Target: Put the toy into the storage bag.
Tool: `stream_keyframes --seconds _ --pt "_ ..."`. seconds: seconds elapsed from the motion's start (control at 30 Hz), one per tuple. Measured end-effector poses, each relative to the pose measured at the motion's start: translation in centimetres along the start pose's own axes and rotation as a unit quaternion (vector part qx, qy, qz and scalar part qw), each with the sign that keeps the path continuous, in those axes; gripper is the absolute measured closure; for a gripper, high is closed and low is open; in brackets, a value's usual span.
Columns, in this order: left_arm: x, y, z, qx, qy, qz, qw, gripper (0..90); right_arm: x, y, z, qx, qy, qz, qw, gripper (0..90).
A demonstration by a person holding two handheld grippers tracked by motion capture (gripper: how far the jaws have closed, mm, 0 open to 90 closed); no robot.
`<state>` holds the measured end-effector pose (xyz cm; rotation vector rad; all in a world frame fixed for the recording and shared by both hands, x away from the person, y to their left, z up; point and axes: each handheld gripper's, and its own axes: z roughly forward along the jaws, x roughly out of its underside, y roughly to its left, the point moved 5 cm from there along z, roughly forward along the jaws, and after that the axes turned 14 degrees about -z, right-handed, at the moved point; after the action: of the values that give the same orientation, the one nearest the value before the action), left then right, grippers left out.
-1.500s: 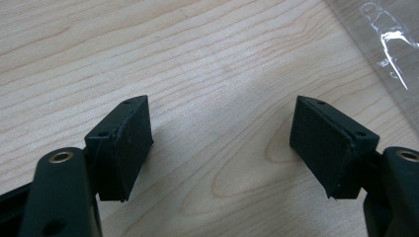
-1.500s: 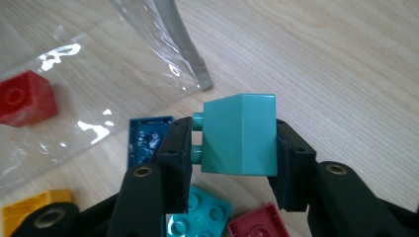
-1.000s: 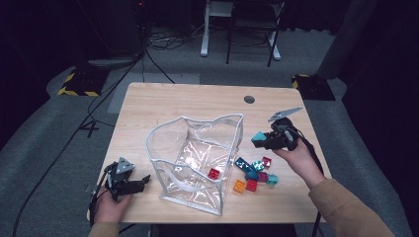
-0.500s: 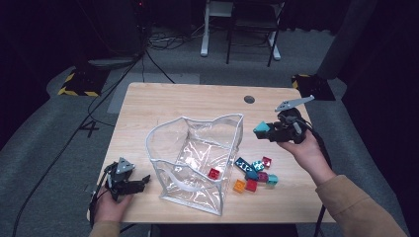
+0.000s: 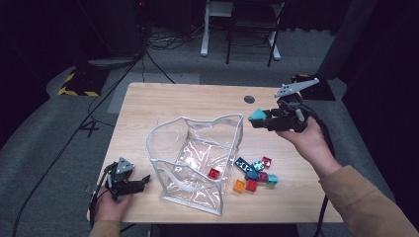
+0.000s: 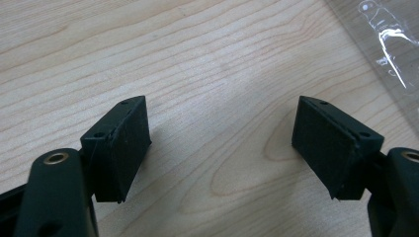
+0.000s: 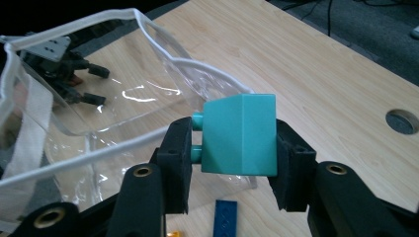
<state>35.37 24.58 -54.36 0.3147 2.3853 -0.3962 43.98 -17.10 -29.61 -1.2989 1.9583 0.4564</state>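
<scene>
**Teal brick held beside the clear bag**

While your left gripper (image 5: 129, 184) rested on the table (image 5: 173, 103) with jaws apart and nothing between them, your right gripper (image 5: 258, 118) was clamped on a teal brick (image 7: 240, 134), held above the table just beside the rim of the clear bag (image 5: 163, 136). Loose bricks (image 5: 254, 172) lay by the bag's side.

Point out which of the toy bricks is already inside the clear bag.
The red brick, lying on the bottom of the clear bag. The other loose bricks sit in a cluster on the table outside it, and a teal brick is clamped in the right tongs.
</scene>
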Motion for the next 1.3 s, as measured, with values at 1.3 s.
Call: stream_keyframes --seconds 1.3 --pt "-0.1 -0.1 0.2 0.004 0.003 0.003 1.0 18.9 -9.8 7.3 12.2 -0.086 0.076 -0.089 0.9894 56.7"
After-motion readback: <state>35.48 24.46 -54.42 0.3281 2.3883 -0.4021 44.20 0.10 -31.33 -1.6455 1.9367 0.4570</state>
